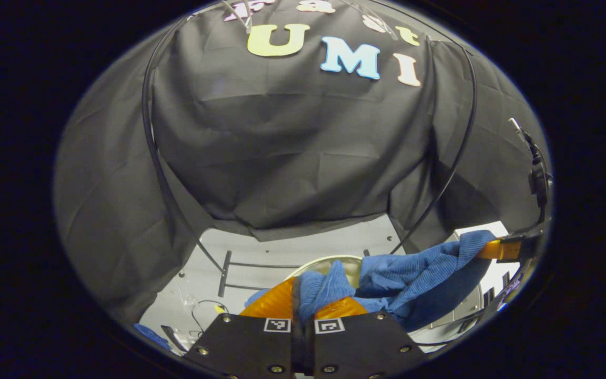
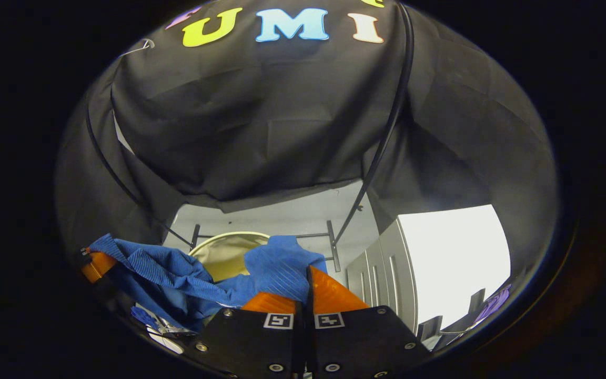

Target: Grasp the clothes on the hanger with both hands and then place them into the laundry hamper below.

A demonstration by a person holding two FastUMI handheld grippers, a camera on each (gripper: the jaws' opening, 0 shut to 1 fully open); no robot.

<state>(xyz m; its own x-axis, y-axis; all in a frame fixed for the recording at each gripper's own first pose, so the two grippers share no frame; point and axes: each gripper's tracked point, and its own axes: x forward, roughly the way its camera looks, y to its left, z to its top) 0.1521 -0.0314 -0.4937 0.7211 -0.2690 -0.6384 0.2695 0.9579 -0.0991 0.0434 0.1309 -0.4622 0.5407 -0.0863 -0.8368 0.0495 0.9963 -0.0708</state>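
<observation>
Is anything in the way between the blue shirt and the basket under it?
Nothing visible is. The blue garment hangs stretched between the left gripper and the right gripper, directly over the laundry hamper, whose open top shows behind it.

Pale grey floor [image 1: 303,247], lower middle of the left gripper view, below the hanging black cloth. On it: round laundry hamper with a cream rim [image 1: 329,259], lower centre, partly covered by blue cloth. Thin black metal rack foot bars [image 1: 224,273] lower left, flat on the floor. Loose thin cable [image 1: 203,310] near the bottom left edge. In the right gripper view: same floor [image 2: 292,216] centre, hamper [image 2: 229,247] lower left of centre, black foot bar [image 2: 331,243] just right of it, grey panelled cabinet [image 2: 382,273] standing at lower right.
</observation>
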